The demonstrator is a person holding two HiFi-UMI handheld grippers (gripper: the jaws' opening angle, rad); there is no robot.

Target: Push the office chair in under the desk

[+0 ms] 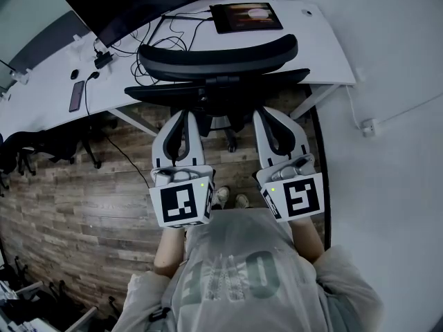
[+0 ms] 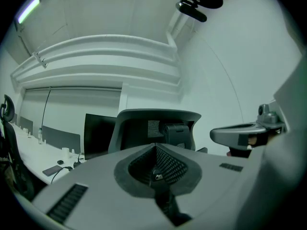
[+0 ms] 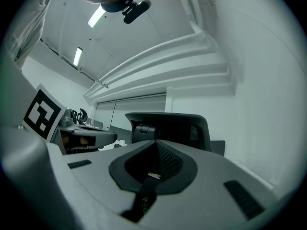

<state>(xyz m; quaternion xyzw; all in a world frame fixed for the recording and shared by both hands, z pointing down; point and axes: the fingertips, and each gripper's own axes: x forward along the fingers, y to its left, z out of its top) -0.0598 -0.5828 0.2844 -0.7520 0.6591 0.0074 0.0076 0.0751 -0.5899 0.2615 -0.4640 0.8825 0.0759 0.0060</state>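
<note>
Left tool (image 2: 156, 146): jaws together, nothing between them. Right tool (image 3: 156, 143): same, jaws shut flat on each other, empty. Both are held side by side at the same height, a gap between them, tips pointing at the chair (image 1: 218, 55). Marker cubes face up toward the person holding them.

The chair is black, with a curved backrest and a dark band of seat or armrests below it. It stands at the near edge of the tabletop (image 1: 41, 99), toward the right end. From above, the backrest overlaps the white top. How far the seat reaches underneath, I cannot tell. The tool tips lie just behind the dark band, one toward each side of it. Contact cannot be made out. From each tool's own camera the backrest rises straight ahead of the shut jaws.

On the tabletop: a tablet (image 1: 246, 17) beyond the backrest near the far edge, and a large dark monitor (image 1: 131, 2) along the far edge to its left. A tangle of cables (image 1: 156, 39) runs between monitor and chair. A phone (image 1: 76, 95) lies toward the left, close to the near edge.

Wood-plank floor (image 1: 69, 206) below. The person's shoes (image 1: 230, 199) show between the two tools. More dark chairs (image 1: 24, 151) stand under the left end of the tabletop. A wall socket (image 1: 367, 126) with a cord sits off the right end.
</note>
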